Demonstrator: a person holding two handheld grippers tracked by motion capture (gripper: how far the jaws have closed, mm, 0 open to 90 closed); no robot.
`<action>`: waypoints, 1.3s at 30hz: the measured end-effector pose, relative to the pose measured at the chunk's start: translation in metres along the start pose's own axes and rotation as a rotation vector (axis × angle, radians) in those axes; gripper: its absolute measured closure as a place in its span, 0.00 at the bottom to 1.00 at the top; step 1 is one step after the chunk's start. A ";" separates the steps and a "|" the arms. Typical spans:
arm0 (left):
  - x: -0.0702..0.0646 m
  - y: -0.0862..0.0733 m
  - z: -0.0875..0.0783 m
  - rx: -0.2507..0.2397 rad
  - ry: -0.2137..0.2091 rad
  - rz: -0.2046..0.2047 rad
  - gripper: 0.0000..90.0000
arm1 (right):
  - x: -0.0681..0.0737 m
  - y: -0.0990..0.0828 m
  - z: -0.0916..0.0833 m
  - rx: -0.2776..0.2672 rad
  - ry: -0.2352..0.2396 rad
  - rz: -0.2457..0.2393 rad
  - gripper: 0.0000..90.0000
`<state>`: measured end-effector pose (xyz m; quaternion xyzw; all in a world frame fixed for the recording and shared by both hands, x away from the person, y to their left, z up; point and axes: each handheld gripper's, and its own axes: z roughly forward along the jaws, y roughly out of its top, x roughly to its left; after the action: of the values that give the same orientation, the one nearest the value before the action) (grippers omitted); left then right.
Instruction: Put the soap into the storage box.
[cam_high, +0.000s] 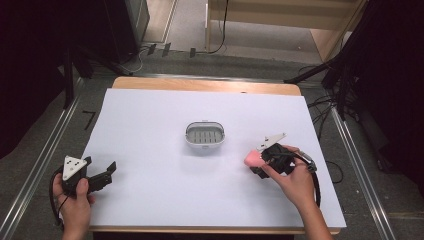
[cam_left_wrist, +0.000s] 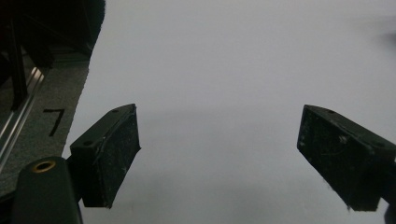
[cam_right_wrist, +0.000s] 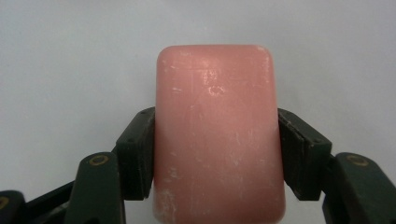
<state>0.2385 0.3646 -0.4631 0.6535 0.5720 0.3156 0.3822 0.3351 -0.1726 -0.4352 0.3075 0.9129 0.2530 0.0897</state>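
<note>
right hand-held gripper (cam_right_wrist: 217, 154) clamps pink soap (cam_right_wrist: 218, 135) | left hand-held gripper (cam_left_wrist: 219, 158) wide apart, near sheet's left edge

One pink soap bar (cam_right_wrist: 218, 135) sits between the right gripper's fingers (cam_right_wrist: 136, 154). One grey soap dish (cam_high: 205, 135) lies beyond them. Two grippers are present.

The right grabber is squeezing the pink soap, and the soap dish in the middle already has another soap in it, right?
Not quite. The soap dish in the middle of the table is empty; the high view shows just its bare slotted bottom. The rest is right: the right gripper is shut on the pink soap, as the right gripper view shows.
</note>
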 end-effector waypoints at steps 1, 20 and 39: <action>0.000 0.000 0.000 0.002 0.000 0.002 0.15 | 0.001 0.002 0.000 -0.003 -0.001 -0.002 0.43; 0.001 0.000 0.000 0.003 -0.002 0.003 0.15 | 0.007 0.053 0.000 -0.028 0.065 -0.107 0.43; 0.000 0.000 0.000 -0.001 -0.003 0.005 0.15 | 0.009 0.092 -0.002 -0.047 0.108 -0.188 0.43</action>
<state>0.2381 0.3649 -0.4630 0.6551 0.5699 0.3158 0.3826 0.3745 -0.1051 -0.3864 0.2043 0.9351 0.2808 0.0708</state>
